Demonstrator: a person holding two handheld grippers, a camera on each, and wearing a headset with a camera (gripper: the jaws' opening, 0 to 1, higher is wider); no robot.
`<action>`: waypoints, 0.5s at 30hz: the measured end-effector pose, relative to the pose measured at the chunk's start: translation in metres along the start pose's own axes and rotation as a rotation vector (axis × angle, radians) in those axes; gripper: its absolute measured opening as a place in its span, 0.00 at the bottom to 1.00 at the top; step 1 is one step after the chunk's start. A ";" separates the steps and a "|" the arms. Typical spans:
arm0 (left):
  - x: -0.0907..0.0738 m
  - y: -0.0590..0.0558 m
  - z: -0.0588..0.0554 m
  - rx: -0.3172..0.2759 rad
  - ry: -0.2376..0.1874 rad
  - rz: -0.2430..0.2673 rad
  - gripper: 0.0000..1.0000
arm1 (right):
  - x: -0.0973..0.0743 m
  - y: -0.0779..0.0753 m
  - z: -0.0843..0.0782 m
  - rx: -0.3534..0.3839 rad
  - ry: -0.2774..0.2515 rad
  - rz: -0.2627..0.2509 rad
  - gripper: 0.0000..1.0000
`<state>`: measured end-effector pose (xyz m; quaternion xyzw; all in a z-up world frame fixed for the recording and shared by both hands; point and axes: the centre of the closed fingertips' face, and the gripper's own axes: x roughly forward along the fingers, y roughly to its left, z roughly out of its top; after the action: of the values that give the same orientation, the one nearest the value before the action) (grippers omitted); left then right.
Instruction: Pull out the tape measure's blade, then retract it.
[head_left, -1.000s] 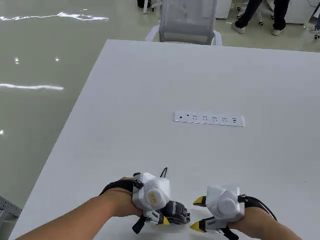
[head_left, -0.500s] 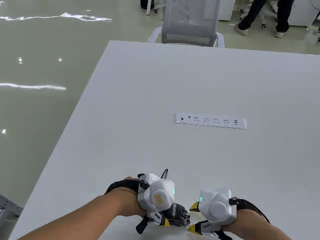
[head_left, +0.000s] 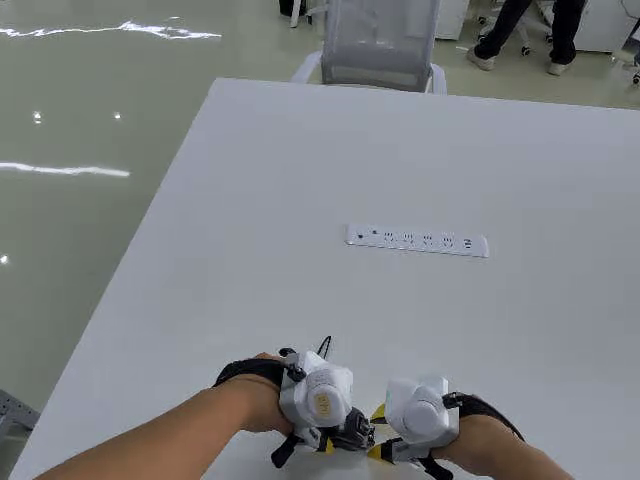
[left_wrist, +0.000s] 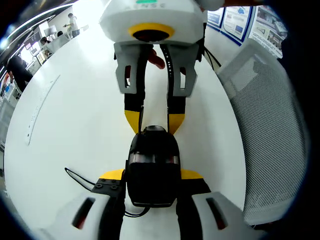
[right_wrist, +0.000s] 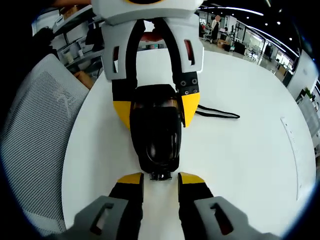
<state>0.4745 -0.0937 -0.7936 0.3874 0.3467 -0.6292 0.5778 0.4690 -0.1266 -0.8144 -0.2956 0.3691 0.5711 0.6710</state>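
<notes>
A black tape measure (head_left: 353, 431) lies low over the near edge of the white table (head_left: 300, 200). My left gripper (head_left: 333, 440) is shut on its body (left_wrist: 152, 170), with a yellow tip on each side. My right gripper (head_left: 375, 431) faces it from the right. In the right gripper view, the small blade hook (right_wrist: 160, 176) sticks out of the case (right_wrist: 156, 135) and sits between my right gripper's (right_wrist: 161, 179) tips. A thin gap shows on each side of the hook, so that gripper is narrowly open. The measure's black strap (right_wrist: 218, 113) trails on the table.
A white power strip (head_left: 417, 240) lies mid-table, well beyond the grippers. A grey mesh chair (head_left: 378, 45) stands at the far edge, with people's legs (head_left: 510, 30) behind it. Another mesh chair (left_wrist: 265, 125) is close beside the near table edge.
My right gripper has moved left up to the tape measure and its jaws have narrowed around the hook. The left gripper keeps hold of the case.
</notes>
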 end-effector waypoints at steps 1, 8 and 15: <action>0.000 0.000 0.000 0.005 0.005 0.000 0.36 | 0.000 0.001 0.001 -0.004 0.000 0.001 0.25; 0.001 0.000 0.000 0.009 0.015 -0.008 0.36 | 0.001 0.000 -0.001 -0.041 0.028 -0.001 0.19; 0.004 0.001 0.003 0.002 0.016 -0.005 0.35 | 0.002 0.001 -0.002 -0.045 0.052 0.010 0.16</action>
<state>0.4755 -0.0984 -0.7956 0.3921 0.3516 -0.6279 0.5731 0.4680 -0.1272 -0.8175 -0.3236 0.3749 0.5747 0.6515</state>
